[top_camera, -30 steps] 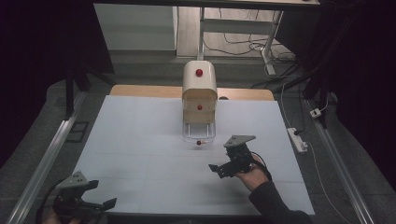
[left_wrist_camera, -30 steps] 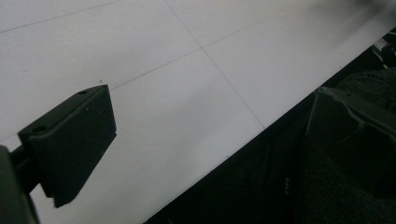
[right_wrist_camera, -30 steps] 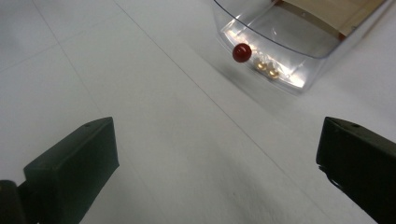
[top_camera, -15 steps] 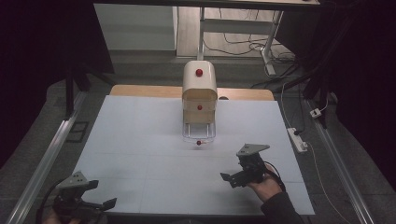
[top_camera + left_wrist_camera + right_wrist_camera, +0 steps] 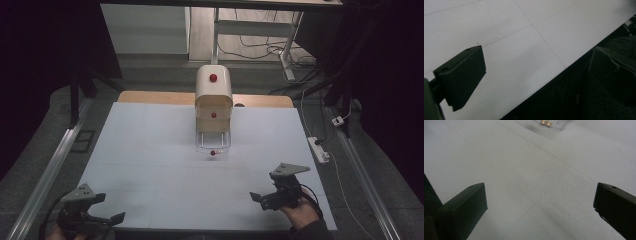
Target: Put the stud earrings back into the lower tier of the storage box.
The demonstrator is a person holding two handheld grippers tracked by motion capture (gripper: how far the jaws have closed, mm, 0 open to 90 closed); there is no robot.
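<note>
The landmark here is the small cream drawer cabinet [image 5: 214, 105] standing at the far middle of the white table [image 5: 150, 150], and everything else sits toward the person from it.

Far to the cabinet's left and close to the near edge of the table, the left gripper [image 5: 107, 220] rests low with its jaws spread and nothing between them. In the left gripper view one of its jaws lies over bare white table and the other hangs past the table's edge, above dark cloth.

At the cabinet itself, a red knob [image 5: 213, 77] marks the rounded top and another sits on the middle drawer. The clear bottom drawer [image 5: 213, 142] stands pulled out toward the person, and its small red knob [image 5: 213, 152] is at the front.

To the cabinet's right and well nearer the person, the right gripper [image 5: 260, 197] is held in a hand [image 5: 300, 212] with its jaws wide apart and empty. In the right gripper view the drawer's knob [image 5: 545, 122] shows blurred at the top edge, well apart from the jaws.

The step in hand looks like work on that open drawer. To do it well, the right gripper should travel straight toward the cabinet's front, keep low and level, and centre the knob between its jaws before closing. Any push should run along the drawer's line, since a slanted one could skew the light cabinet. The left gripper can stay clear.
</note>
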